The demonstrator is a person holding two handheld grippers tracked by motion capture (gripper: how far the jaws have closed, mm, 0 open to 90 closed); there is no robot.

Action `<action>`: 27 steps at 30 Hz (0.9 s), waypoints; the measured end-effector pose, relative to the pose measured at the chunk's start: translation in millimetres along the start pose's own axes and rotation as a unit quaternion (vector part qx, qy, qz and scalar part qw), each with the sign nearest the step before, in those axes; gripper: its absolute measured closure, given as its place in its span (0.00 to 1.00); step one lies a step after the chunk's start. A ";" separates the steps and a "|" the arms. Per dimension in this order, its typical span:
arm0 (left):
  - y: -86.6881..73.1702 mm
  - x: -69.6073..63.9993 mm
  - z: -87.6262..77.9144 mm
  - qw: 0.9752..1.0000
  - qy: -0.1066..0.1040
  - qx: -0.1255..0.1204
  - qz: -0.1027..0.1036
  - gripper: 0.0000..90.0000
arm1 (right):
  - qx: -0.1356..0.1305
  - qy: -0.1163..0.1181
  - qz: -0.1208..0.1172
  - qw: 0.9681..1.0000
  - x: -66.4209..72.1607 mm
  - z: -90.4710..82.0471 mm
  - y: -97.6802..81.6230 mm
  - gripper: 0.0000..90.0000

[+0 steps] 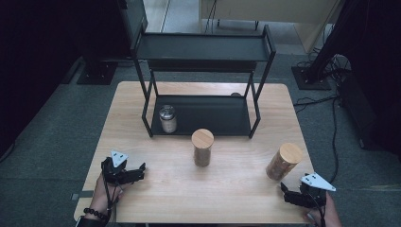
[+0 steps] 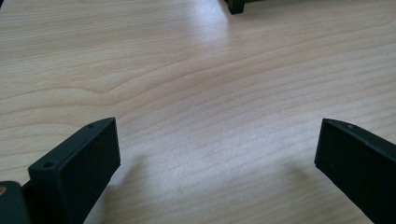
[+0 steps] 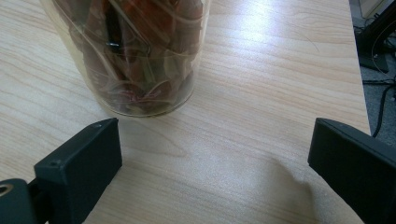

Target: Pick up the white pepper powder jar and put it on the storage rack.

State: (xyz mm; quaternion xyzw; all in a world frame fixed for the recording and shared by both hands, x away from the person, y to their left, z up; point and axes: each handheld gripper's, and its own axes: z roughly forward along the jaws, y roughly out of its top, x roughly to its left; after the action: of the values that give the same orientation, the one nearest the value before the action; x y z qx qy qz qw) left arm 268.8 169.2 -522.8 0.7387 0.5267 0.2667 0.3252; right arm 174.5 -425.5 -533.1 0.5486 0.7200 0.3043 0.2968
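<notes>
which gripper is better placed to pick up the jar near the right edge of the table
Right. The right gripper sits just below the wood-lidded jar, jaws open, with the jar close ahead in its own view. The left gripper faces bare table on the far side.

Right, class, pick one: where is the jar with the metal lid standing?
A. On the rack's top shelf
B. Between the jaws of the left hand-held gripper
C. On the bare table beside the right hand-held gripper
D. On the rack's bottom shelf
D: the high view shows the metal-lidded jar standing at the left end of the black rack's bottom shelf.
</notes>
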 end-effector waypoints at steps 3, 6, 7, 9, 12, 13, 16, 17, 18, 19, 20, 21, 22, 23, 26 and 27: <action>-3.6 1.0 -3.8 1.000 0.002 0.001 0.006 0.00 | -0.001 0.000 0.000 1.000 0.0 -0.1 -0.1 0.03; -7.6 3.9 -8.3 1.000 0.001 0.001 0.003 0.00 | -0.001 -0.001 0.000 1.000 0.2 -0.2 -0.1 0.03; -9.2 5.1 -10.0 1.000 0.001 -0.001 0.001 0.00 | -0.001 -0.001 0.000 1.000 0.2 -0.2 -0.1 0.03; -12.1 7.7 -13.4 1.000 0.004 -0.002 -0.002 0.00 | -0.001 -0.002 0.000 1.000 0.3 -0.2 -0.1 0.03; -15.9 10.1 -17.6 1.000 0.010 -0.001 -0.006 0.00 | -0.001 -0.002 -0.001 1.000 0.8 -0.2 -0.1 0.03; -17.2 10.3 -18.5 1.000 0.014 0.000 -0.004 0.00 | -0.001 -0.003 -0.001 1.000 0.8 -0.2 -0.1 0.03; -21.2 11.6 -22.9 1.000 0.020 0.002 0.000 0.00 | 0.000 -0.002 -0.002 1.000 1.1 -0.3 -0.2 0.03; -22.2 12.5 -23.9 1.000 0.021 0.004 0.003 0.00 | -0.001 -0.002 -0.002 1.000 1.1 -0.4 -0.2 0.03; -23.1 13.5 -24.6 1.000 0.022 0.006 0.002 0.00 | -0.001 -0.002 -0.002 1.000 1.1 -0.4 -0.2 0.03; -23.9 14.5 -25.3 1.000 0.022 0.006 -0.003 0.00 | -0.001 -0.002 -0.002 1.000 1.2 -0.4 -0.2 0.03; -24.7 15.8 -26.5 1.000 0.024 0.006 -0.005 0.00 | -0.001 -0.002 -0.002 1.000 1.2 -0.4 -0.2 0.03; -25.5 16.7 -27.5 1.000 0.023 0.006 -0.008 0.00 | -0.001 -0.003 -0.002 1.000 1.2 -0.5 -0.3 0.03; -26.2 17.7 -28.1 1.000 0.023 0.007 -0.008 0.00 | -0.002 -0.003 -0.003 1.000 1.3 -0.7 -0.4 0.03; -26.6 18.7 -28.3 1.000 0.023 0.007 -0.010 0.00 | -0.004 -0.003 -0.003 1.000 1.5 -1.1 -0.6 0.03; -26.4 21.5 -27.8 1.000 0.017 0.011 -0.022 0.00 | -0.005 -0.003 -0.004 1.000 1.8 -1.4 -0.8 0.03; -26.3 22.0 -27.5 1.000 0.014 0.012 -0.023 0.00 | -0.005 -0.003 -0.004 1.000 1.9 -1.4 -0.8 0.03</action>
State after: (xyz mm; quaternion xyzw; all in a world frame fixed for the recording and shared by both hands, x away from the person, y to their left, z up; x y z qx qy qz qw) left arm 239.3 201.8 -523.9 0.7261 0.5515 0.2632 0.3152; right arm 172.5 -424.0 -533.1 0.5452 0.7197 0.3048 0.3030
